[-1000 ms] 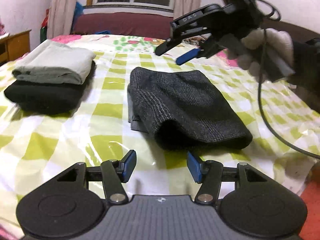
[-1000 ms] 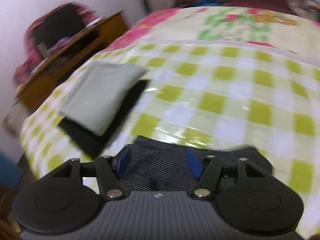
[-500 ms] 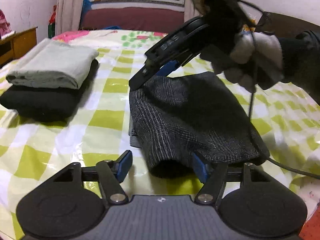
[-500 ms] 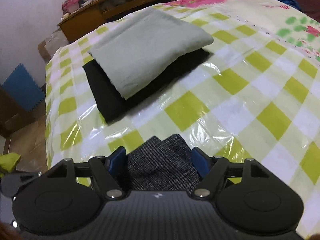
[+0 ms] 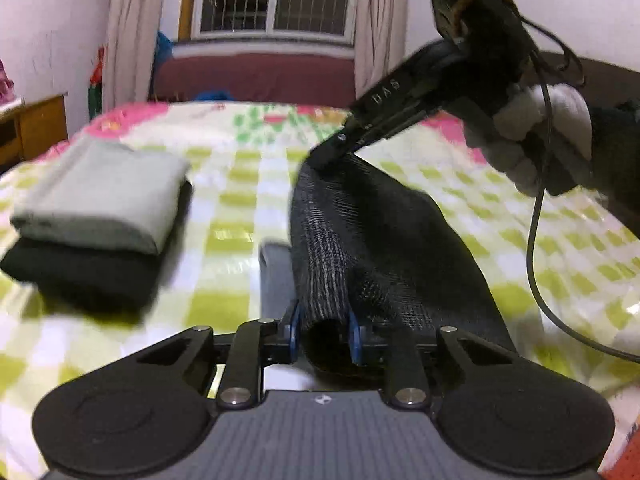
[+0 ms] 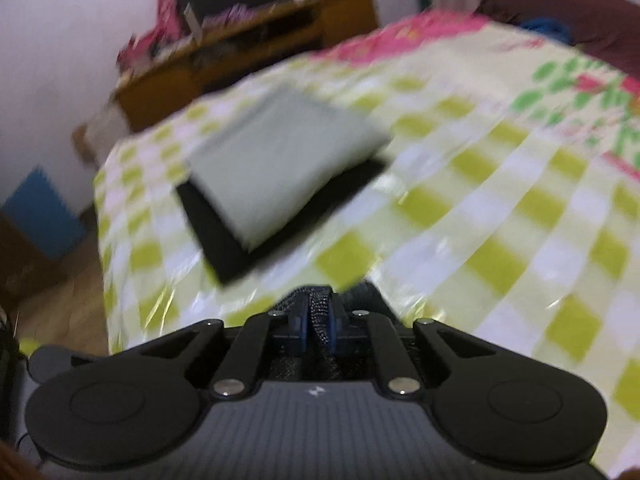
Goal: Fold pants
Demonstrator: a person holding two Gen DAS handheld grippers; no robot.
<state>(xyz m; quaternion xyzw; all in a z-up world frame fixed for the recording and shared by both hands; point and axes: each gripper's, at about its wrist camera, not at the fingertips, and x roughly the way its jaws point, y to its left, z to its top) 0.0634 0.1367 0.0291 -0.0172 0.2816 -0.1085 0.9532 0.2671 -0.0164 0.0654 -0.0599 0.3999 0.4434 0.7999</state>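
Dark grey folded pants hang lifted between both grippers over the checkered bed cover. My left gripper has its jaws closing on the near rolled edge, and the blue pads press the cloth. My right gripper, held by a white-gloved hand, pinches the far edge and pulls it up. In the blurred right wrist view, that gripper is shut on a thin fold of the pants.
A folded light grey garment lies on a folded black one at the left of the bed. A black cable hangs from the right hand. A wooden cabinet stands past the bed's left edge.
Both grippers went from open to shut on the pants, left at the near edge, right at the far edge. The far edge has risen off the bed.
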